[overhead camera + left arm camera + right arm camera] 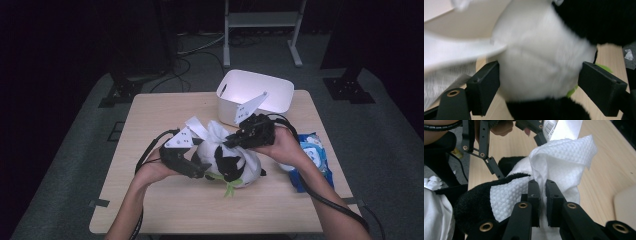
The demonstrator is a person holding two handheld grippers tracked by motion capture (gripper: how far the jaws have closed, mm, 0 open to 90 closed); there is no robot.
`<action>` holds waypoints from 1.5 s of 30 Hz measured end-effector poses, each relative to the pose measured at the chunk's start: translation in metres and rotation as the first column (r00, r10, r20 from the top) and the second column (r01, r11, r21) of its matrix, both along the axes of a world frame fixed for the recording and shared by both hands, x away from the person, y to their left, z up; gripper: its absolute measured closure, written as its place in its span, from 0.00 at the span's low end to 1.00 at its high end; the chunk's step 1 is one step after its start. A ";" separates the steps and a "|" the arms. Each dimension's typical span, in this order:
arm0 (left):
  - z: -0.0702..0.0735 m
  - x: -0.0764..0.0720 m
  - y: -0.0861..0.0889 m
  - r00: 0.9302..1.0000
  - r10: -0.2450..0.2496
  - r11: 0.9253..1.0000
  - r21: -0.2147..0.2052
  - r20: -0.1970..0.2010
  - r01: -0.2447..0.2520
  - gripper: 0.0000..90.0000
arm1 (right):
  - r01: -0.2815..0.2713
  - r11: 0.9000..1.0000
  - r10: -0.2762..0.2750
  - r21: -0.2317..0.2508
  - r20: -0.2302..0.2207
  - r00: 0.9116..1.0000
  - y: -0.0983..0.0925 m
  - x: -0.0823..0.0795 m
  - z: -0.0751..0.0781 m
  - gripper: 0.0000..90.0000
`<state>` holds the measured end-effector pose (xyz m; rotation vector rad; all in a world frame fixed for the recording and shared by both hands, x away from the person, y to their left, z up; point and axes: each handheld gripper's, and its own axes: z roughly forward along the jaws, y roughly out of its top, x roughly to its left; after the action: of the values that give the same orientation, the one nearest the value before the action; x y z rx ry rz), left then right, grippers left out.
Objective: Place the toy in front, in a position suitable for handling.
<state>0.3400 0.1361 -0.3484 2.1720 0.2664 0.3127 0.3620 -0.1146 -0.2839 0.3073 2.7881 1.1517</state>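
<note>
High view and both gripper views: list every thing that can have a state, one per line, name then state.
panda plush: lying on the table, between the left gripper's jaws.
white wipe: draped over the plush, pinched.
left gripper: open, jaws around the plush, not pressing.
right gripper: shut on the white wipe.
white bin: upright, open-topped.
wipes pack: lying flat by the right forearm.

right gripper [541, 185] jaws pinch white wipe [564, 157] | wipe drapes plush panda [474, 202] | table [609, 170]
</note>
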 end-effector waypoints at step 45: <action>-0.044 0.020 0.045 0.984 0.044 0.997 0.075 -0.172 -0.031 0.17 | 0.031 0.995 -0.048 -0.100 -0.170 0.984 0.002 0.017 -0.070 0.91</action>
<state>0.3601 0.1807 -0.3926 2.2712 0.3994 0.1563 0.3788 -0.1122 -0.3539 0.4716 2.9589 1.0234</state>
